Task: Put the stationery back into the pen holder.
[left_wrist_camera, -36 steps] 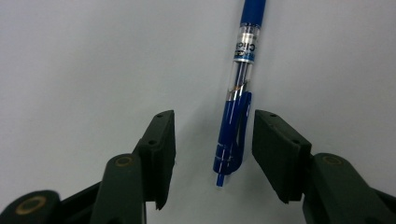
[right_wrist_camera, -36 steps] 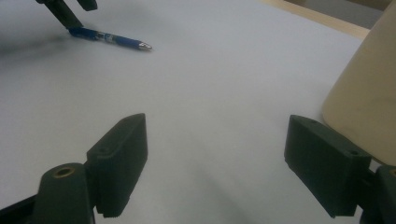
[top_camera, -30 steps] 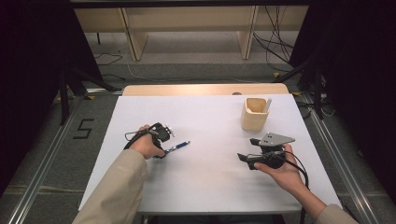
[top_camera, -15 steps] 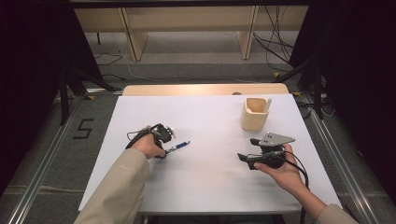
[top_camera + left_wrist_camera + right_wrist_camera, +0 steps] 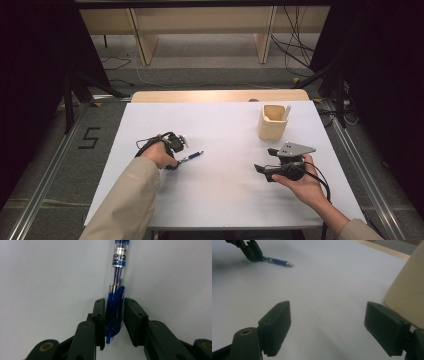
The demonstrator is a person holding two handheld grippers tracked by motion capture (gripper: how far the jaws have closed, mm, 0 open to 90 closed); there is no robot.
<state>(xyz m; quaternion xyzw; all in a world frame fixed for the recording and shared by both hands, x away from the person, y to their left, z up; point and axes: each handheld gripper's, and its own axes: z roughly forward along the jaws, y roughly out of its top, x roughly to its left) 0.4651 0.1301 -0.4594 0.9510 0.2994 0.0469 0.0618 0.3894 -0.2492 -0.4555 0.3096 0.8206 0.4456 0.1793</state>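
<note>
The big white table (image 5: 225,200) is flat and smooth, with a strip of pale wood along its far edge. A tan holder (image 5: 272,122), shaped like a tall square cup, stands on it, and a thin white stick leans inside. The right gripper (image 5: 264,161) rests near the holder, a bit closer to the person, with its black jaws spread wide and nothing between them. The left gripper (image 5: 184,159) sits far across the table from the holder. Its jaws have just been closing in around the blue pen (image 5: 192,156). The left gripper view shows what the high view cannot: the pen (image 5: 116,302) is clear and shiny with a blue clip, one jaw touches it and the other has a thin gap
</note>
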